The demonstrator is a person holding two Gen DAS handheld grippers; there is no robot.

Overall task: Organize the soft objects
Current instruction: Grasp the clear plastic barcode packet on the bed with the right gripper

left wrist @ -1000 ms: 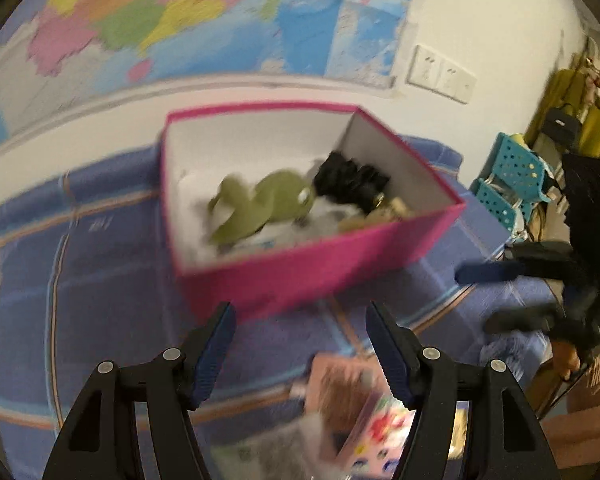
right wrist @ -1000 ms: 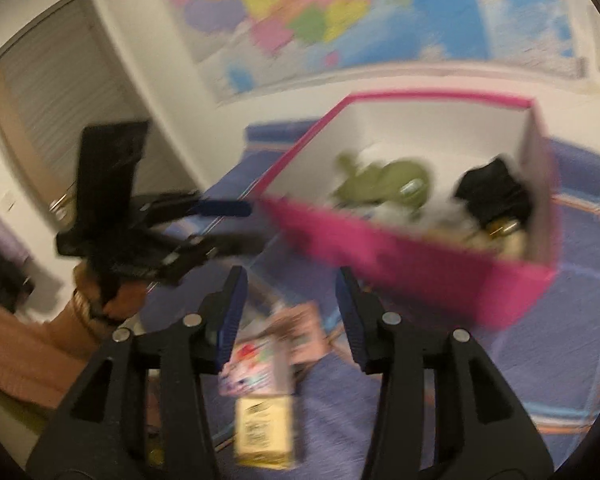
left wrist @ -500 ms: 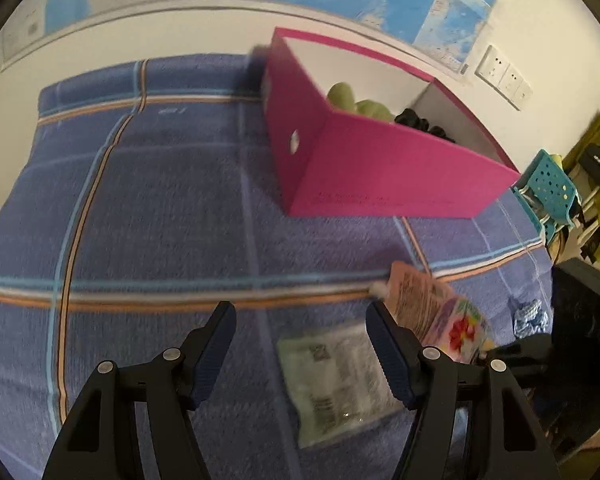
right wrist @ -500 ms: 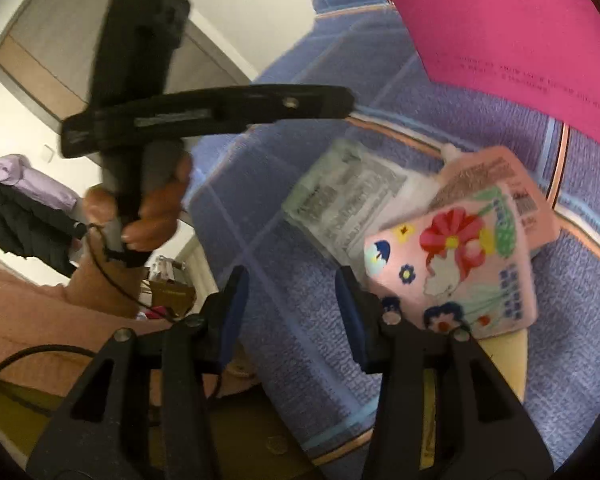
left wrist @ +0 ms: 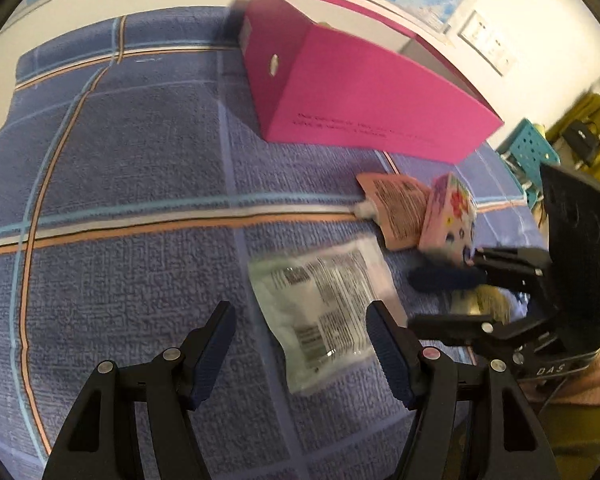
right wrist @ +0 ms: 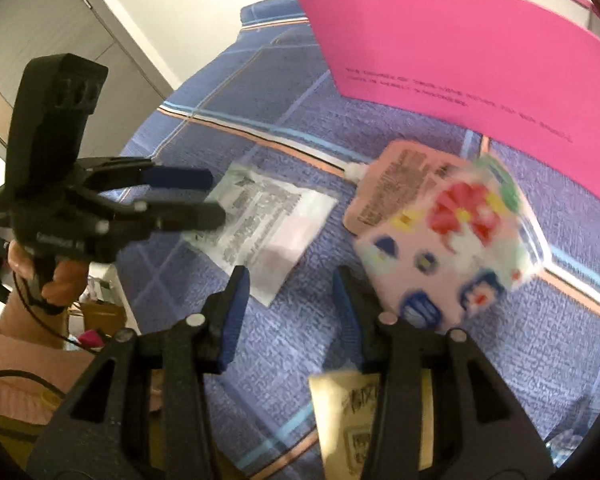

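Observation:
A pink box [left wrist: 364, 92] [right wrist: 472, 52] stands on the blue checked cloth [left wrist: 120, 184]. In front of it lie a clear printed pouch [left wrist: 328, 308] [right wrist: 268, 216], a peach spouted pouch [left wrist: 396, 208] [right wrist: 396, 184] and a pink flowered packet [left wrist: 452, 216] [right wrist: 452, 236]. My left gripper [left wrist: 300, 344] is open and empty, low over the cloth with the clear pouch between its jaws. My right gripper [right wrist: 292, 300] is open and empty, just left of the flowered packet; it also shows in the left wrist view [left wrist: 440, 300].
A yellow packet [right wrist: 348, 416] lies under my right gripper at the cloth's near edge. The left gripper and the hand holding it [right wrist: 100, 208] show in the right wrist view over the clear pouch. A teal stool [left wrist: 528, 148] stands past the table's right side.
Both grippers dropped from above the box to low over the cloth in front of it. The left came down around the clear pouch, the right beside the flowered packet.

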